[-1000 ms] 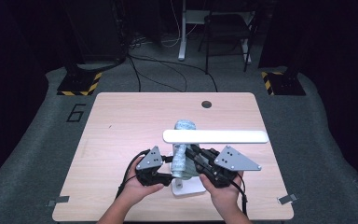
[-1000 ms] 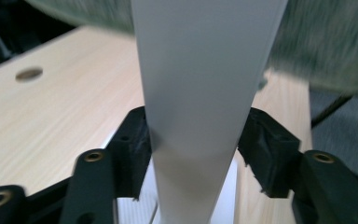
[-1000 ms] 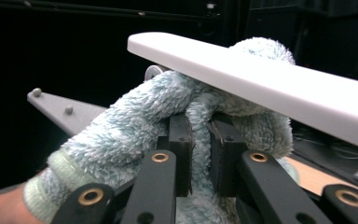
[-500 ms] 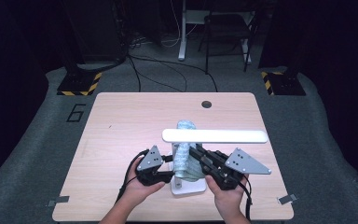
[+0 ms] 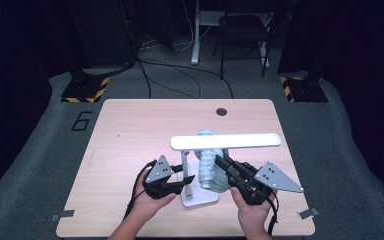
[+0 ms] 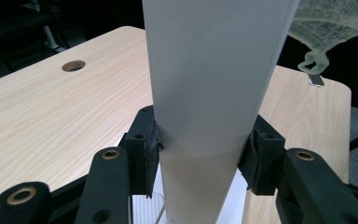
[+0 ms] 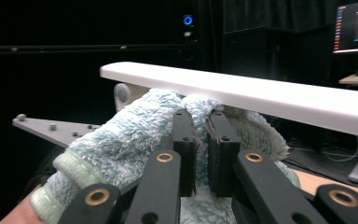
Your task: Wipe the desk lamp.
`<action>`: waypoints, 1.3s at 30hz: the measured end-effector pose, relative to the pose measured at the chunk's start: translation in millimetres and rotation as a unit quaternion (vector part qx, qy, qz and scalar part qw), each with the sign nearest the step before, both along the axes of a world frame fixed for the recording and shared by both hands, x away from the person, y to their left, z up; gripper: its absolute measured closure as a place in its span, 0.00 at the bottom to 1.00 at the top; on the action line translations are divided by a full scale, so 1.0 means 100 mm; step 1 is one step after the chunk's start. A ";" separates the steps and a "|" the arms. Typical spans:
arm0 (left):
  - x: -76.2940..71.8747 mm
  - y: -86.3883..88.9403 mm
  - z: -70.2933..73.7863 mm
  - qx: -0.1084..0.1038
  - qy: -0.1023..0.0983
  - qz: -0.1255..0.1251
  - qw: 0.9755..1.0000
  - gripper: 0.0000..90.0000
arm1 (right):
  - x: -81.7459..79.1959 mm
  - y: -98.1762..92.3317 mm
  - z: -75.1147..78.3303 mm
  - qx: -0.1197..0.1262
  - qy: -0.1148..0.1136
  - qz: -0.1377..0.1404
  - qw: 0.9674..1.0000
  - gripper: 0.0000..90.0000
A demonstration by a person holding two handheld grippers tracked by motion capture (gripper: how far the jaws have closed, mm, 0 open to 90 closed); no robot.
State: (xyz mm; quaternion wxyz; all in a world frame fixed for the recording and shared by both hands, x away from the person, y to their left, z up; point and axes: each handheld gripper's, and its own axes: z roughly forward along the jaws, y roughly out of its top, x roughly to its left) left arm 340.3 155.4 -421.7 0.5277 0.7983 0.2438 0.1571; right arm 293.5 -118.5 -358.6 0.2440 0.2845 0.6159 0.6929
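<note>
The left gripper (image 5: 187, 179) has just closed on the lamp (image 5: 225, 141), steadying it. The right gripper (image 5: 219, 161), clamping the fluffy cloth (image 5: 207, 167), has moved left beneath the lamp's bar, ready for wiping.

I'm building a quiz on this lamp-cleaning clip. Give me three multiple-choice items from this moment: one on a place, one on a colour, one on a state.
1. Where does the fluffy cloth sit relative to the lamp's light bar?
A. Just beneath the bar
B. At the table's far left corner
C. On the floor

2. What colour is the cloth?
A. Red
B. Pale blue-green
C. Black

3. How does the left gripper stand at the lamp's white upright?
A. Open, far away from it
B. Jaws closed on its two sides
C. Closed on the cloth

Answers:
1. A: in the right gripper view the cloth, pinched in the right gripper, reaches up to the bar's underside.
2. B: both that view and the high view show pale blue-green pile.
3. B: the left gripper view shows both pads pressing the upright's edges.
</note>
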 end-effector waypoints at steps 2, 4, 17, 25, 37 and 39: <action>0.00 0.01 0.00 0.002 -0.004 0.003 1.000 0.60 | 0.00 -0.04 -0.01 0.004 0.000 -0.010 1.000 0.93; 0.00 0.02 0.00 0.004 -0.003 0.006 1.000 0.60 | 0.00 -0.10 -0.03 0.009 0.001 -0.021 1.000 0.93; 0.02 0.04 0.00 0.002 -0.004 0.007 1.000 0.59 | 0.03 -0.21 -0.06 0.025 0.009 -0.040 0.999 0.93; 0.02 0.04 -0.01 0.001 -0.007 0.006 1.000 0.59 | 0.02 0.01 0.00 0.012 0.001 -0.009 1.000 0.93; 0.02 0.04 -0.02 -0.004 -0.007 0.006 1.000 0.59 | -0.01 0.32 0.10 -0.021 -0.024 0.023 0.999 0.93; 0.02 0.03 -0.02 -0.003 -0.008 0.007 1.000 0.59 | -0.02 0.28 0.09 -0.028 -0.031 0.017 0.999 0.93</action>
